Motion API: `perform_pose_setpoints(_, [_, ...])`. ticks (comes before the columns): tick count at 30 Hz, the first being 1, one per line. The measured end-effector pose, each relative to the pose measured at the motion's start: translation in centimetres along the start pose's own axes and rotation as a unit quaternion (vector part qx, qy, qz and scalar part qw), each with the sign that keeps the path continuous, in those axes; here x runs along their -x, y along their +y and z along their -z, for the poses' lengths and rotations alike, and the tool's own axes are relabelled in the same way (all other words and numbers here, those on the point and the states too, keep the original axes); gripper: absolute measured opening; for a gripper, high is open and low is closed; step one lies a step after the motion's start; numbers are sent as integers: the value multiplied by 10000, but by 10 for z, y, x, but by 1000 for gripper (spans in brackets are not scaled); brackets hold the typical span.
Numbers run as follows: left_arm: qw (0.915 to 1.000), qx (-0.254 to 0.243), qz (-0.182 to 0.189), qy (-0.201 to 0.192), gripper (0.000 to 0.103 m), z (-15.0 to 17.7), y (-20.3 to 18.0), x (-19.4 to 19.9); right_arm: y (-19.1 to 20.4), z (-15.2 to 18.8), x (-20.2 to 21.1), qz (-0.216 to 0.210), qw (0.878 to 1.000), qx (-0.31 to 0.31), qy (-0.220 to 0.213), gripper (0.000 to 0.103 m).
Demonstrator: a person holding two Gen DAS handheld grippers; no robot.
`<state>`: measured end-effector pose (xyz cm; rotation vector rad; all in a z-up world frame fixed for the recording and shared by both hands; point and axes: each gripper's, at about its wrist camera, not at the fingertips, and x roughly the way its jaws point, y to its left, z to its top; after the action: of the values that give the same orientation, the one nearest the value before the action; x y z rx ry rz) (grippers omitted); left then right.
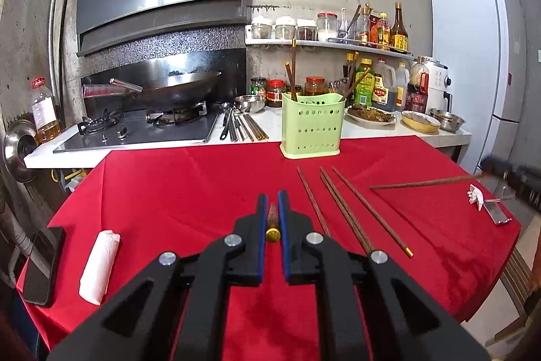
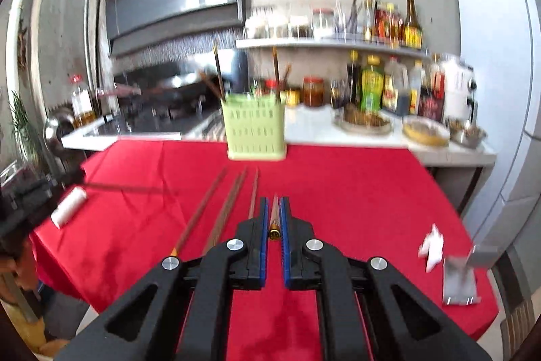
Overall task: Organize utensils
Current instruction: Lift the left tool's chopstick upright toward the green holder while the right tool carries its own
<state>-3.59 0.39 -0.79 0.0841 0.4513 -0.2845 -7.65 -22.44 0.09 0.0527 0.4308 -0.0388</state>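
A green perforated utensil holder [image 1: 312, 124] stands at the far edge of the red tablecloth [image 1: 189, 192], with several brown chopsticks upright in it; it also shows in the right wrist view [image 2: 256, 127]. My left gripper [image 1: 272, 199] is shut on a brown chopstick with a gold end cap [image 1: 272, 219]. My right gripper [image 2: 274, 203] is shut on another gold-capped chopstick [image 2: 274, 219]; that chopstick shows at the right in the left wrist view [image 1: 426, 182]. Several loose chopsticks [image 1: 341, 208] lie on the cloth between the grippers, also seen in the right wrist view [image 2: 223, 208].
A white roll [image 1: 99, 266] and a black phone [image 1: 42, 266] lie at the cloth's left edge. A metal stand [image 2: 460, 283] and a white scrap [image 2: 432, 247] lie at the right. A stove with a wok [image 1: 175, 90], bottles and dishes fill the counter behind.
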Motion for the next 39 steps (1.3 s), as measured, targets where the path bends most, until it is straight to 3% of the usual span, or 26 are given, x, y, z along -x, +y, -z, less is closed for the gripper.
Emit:
perform_pose_setpoints(4, [10000, 0, 18, -26, 7, -4, 0, -2, 0, -28, 0, 60, 9996, 114, -268, 7])
perform_pose_setpoints(19, [9998, 20, 146, -126, 7, -38, 13, -26, -5, -103, -60, 79, 9988, 164, -463, 7])
perform_pose_setpoints(23, [9997, 60, 208, -73, 7, -49, 16, -36, -1, -109, -76, 66, 9986, 235, -476, 7])
perform_pose_setpoints(31, [9991, -239, 345, -55, 7, -81, 18, -23, 0, -118, -67, 90, 9979, 426, -478, 7])
perform_pose_setpoints(39, [9992, -227, 324, -114, 7, -95, 13, -44, -9, -113, -75, 140, 9985, 299, -430, 7])
